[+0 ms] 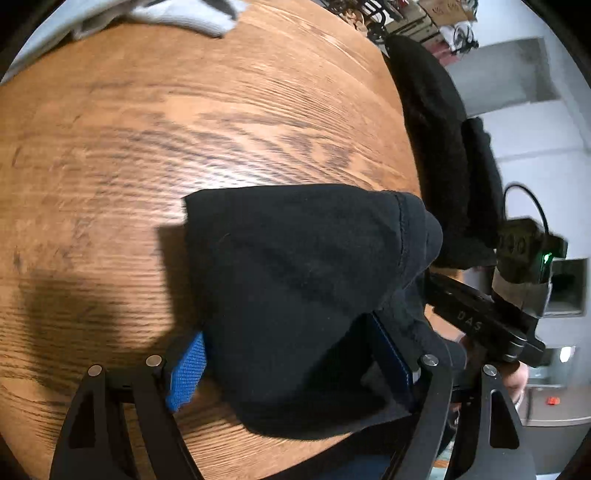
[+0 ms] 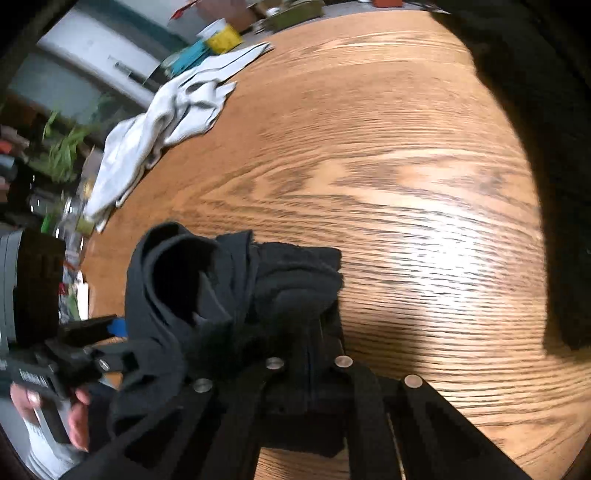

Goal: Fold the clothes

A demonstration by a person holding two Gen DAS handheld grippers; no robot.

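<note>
A black garment point(image 1: 295, 280) is bunched into a compact bundle, held a little above the wooden table point(image 1: 184, 129), where it casts a shadow. My left gripper point(image 1: 288, 339) stands wide around it. The bundle fills the gap, meets the left blue pad point(image 1: 186, 373) and drapes over the right pad point(image 1: 391, 354). My right gripper point(image 2: 317, 321) has its jaws nearly together, pinched on a bunched edge of the black garment point(image 2: 221, 288). A hand holds the left gripper point(image 2: 114, 339) at the lower left of the right wrist view. The right gripper point(image 1: 436, 284) enters the cloth from the right.
A crumpled white garment point(image 2: 162, 122) lies at the far table edge, also seen as white cloth point(image 1: 184, 14). A dark fleece mass point(image 1: 436, 129) hangs by the table's right edge. A yellow cup point(image 2: 223, 37), a plant point(image 2: 62, 151) and clutter sit beyond the table.
</note>
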